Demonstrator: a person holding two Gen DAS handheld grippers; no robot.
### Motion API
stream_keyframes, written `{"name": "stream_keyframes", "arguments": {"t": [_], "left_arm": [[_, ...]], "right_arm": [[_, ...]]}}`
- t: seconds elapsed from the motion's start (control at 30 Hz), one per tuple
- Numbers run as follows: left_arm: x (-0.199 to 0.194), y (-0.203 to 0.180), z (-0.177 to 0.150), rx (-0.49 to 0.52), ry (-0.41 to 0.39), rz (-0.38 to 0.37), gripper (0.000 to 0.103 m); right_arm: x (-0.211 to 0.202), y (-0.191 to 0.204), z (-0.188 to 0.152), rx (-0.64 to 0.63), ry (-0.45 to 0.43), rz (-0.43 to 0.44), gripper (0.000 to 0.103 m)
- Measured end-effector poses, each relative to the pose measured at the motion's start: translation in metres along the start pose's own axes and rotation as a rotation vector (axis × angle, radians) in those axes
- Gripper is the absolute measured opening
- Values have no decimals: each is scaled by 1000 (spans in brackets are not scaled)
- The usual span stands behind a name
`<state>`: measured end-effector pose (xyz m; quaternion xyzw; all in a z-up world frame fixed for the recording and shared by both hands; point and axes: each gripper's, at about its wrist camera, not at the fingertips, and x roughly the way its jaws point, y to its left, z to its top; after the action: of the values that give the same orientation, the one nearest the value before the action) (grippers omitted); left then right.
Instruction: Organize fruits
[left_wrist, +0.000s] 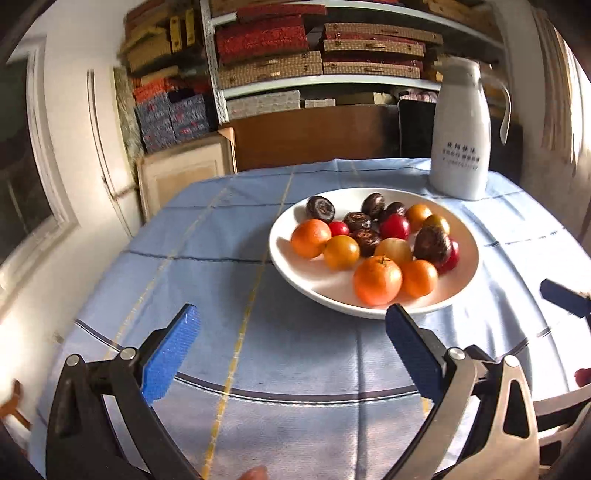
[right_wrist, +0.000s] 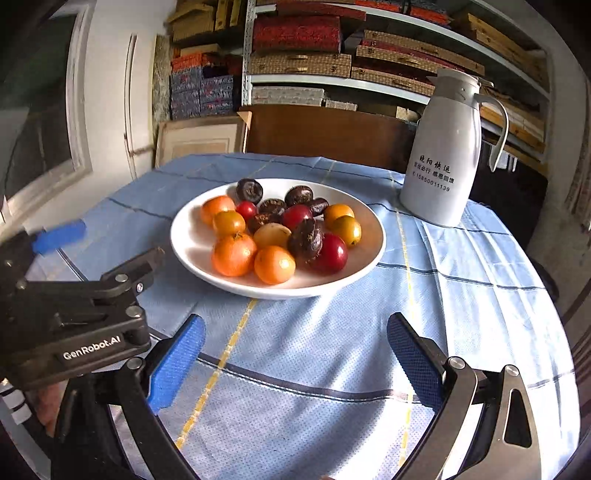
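- The white plate (right_wrist: 373, 236) sits on the blue checked cloth, shallow and round, just in front of a white jug.
- The fruits (right_wrist: 273, 236) lie heaped together in its middle: orange ones (left_wrist: 377, 280) toward the near rim, wrinkled dark-brown ones (left_wrist: 320, 208) toward the far side (some touching), with glossy red (right_wrist: 330, 253) and yellow (left_wrist: 341, 252) ones between.

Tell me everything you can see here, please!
plate: one, white, middle of table
orange fruits: about four, near side of plate
yellow fruits: about four, scattered on plate
red fruits: three or so, on plate
dark wrinkled fruits: about five, far side of plate
jug: one, white, behind plate on the right
tablecloth: one, blue, covering table
shelves of boxes: behind table
left gripper: open, empty
right gripper: open, empty
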<state>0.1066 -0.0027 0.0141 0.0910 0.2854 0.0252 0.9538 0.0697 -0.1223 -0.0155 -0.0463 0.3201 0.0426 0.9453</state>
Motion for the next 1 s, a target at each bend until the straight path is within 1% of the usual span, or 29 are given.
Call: {"name": "stream_keyframes", "arguments": {"t": [0.03, 0.1, 0.17, 0.23, 0.3, 0.53, 0.7, 0.8, 0.87, 0.93, 1.0], "left_arm": [[-2, 0, -1, 1, -7, 8, 98], [-4, 3, -1, -21, -8, -7, 98], [-5, 10, -1, -57, 8, -93, 98], [-5, 13, -1, -80, 14, -119, 98], [-7, 13, -1, -76, 5, -110, 98], [-10, 8, -4, -53, 1, -122, 98], [-11, 6, -3, -50, 3, -172, 98], [-14, 7, -4, -55, -14, -149, 98], [-14, 6, -3, -49, -20, -157, 98], [-14, 5, -4, -43, -23, -138, 98], [-14, 4, -4, -37, -24, -136, 98]], "right_arm": [[0, 1, -1, -7, -2, -11, 99], [-3, 0, -3, -5, -12, -11, 99], [-5, -4, -4, 16, -13, 2, 99], [-6, -7, -6, 34, -9, 8, 99], [-6, -11, -7, 52, 0, 12, 99], [-2, -15, -9, 75, 24, 11, 99], [-2, -16, -10, 77, 27, 11, 99], [-2, -16, -10, 78, 26, 12, 99], [-2, -16, -9, 80, 26, 13, 99], [-2, -17, -10, 83, 27, 14, 99], [-2, -17, -10, 83, 27, 13, 99]]}}
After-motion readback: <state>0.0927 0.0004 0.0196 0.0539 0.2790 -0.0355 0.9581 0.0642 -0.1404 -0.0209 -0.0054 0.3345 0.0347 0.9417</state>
